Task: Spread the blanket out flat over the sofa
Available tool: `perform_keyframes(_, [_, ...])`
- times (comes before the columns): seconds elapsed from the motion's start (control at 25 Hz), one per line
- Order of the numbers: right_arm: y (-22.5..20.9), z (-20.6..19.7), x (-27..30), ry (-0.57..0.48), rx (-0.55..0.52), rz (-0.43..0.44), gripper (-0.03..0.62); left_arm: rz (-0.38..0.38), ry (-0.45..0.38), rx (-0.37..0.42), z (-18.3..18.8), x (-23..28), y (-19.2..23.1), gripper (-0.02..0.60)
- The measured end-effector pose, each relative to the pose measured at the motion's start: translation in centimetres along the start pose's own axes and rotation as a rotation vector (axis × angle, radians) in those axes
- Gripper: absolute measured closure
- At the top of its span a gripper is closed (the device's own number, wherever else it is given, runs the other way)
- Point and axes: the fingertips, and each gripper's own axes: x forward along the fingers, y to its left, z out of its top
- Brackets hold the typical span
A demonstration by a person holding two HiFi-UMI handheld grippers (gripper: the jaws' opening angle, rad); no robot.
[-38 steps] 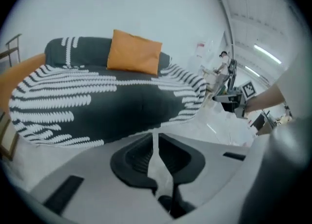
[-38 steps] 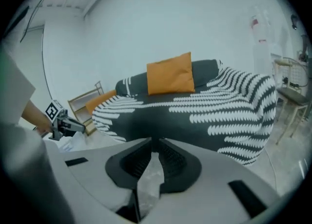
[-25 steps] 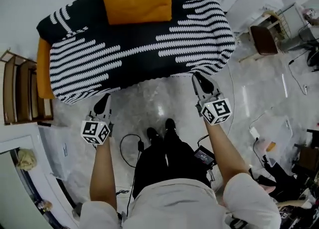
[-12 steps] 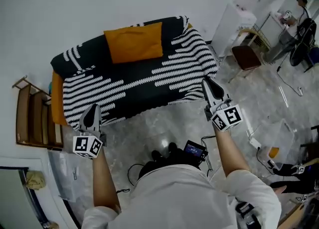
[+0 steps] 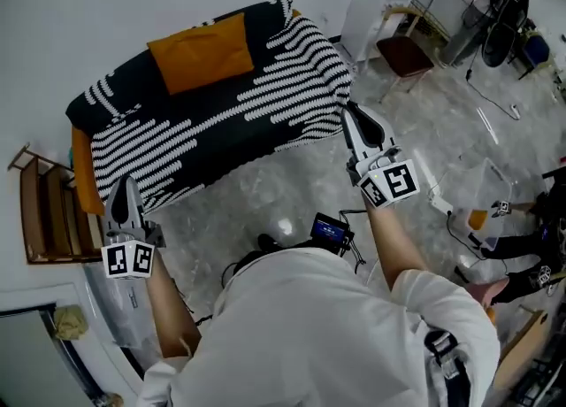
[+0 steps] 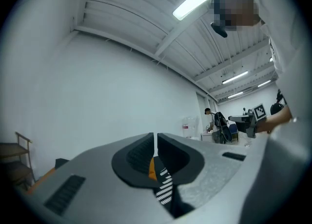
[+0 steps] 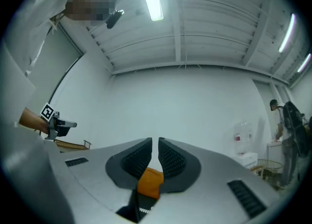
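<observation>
**Blanket lies ahead of and below both grippers, its long axis running from one to the other**

The left gripper (image 5: 125, 186) and the right gripper (image 5: 350, 116) are both held up in front of the person. On each, the jaws are drawn together to a thin slit with no cloth between the pads. In each gripper view the jaws point at the far wall and ceiling. The striped blanket (image 5: 221, 122) shows only low down, past the jaws, so it sits beneath the line each gripper points along.

The blanket is draped over the seat and back of the sofa (image 5: 82, 171), with an orange cushion (image 5: 202, 51) on top towards the back. Its long axis runs crosswise, from just ahead of the left gripper to just ahead of the right one. The front hem is the part closest to both.

In the head view the right gripper's tips overlap the blanket's front corner on that side. The left gripper's tips stand just short of the hem at the other end. The right gripper looks marginally nearer, though how far above the cloth either one is cannot be told.

An orange strip of sofa stays bare beyond the left gripper's outer side. Any further spreading would probably mean dropping onto the hem there and drawing it outward.
</observation>
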Motion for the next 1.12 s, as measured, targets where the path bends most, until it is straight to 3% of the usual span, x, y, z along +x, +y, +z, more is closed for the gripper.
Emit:
perform_keyframes(0.12, [-0.2,-0.3,-3.2,0.030,0.013,-0.031,0.534,0.001,-0.006,0.026,1.1,-1.4,-2.1,0.552])
perform_keyframes(0.28, [0.6,-0.1,-8.0,0.068,0.026,-0.033,0.534,-0.030,0.003,-0.003,1.3,-3.4,-5.1,0.552])
perform_keyframes(0.56, [3.0,-1.3,-15.7,0.081,0.113,-0.082,0.539,-0.127,0.077,-0.027,-1.3,-7.6,-12.7,0.552])
perform_keyframes(0.72, [6.2,-2.3,-19.0,0.110,0.133,-0.059,0.540,-0.182,0.119,-0.032,-2.0,-10.6,-16.2,0.552])
perform_keyframes(0.88, [9.2,-3.1,-20.7,0.131,0.122,-0.051,0.543,-0.189,0.126,-0.026,-2.1,-12.3,-16.9,0.552])
perform_keyframes(1.12, [12.1,-3.3,-20.9,0.147,0.088,-0.064,0.546,-0.129,0.111,-0.011,-2.2,-13.7,-14.8,0.552])
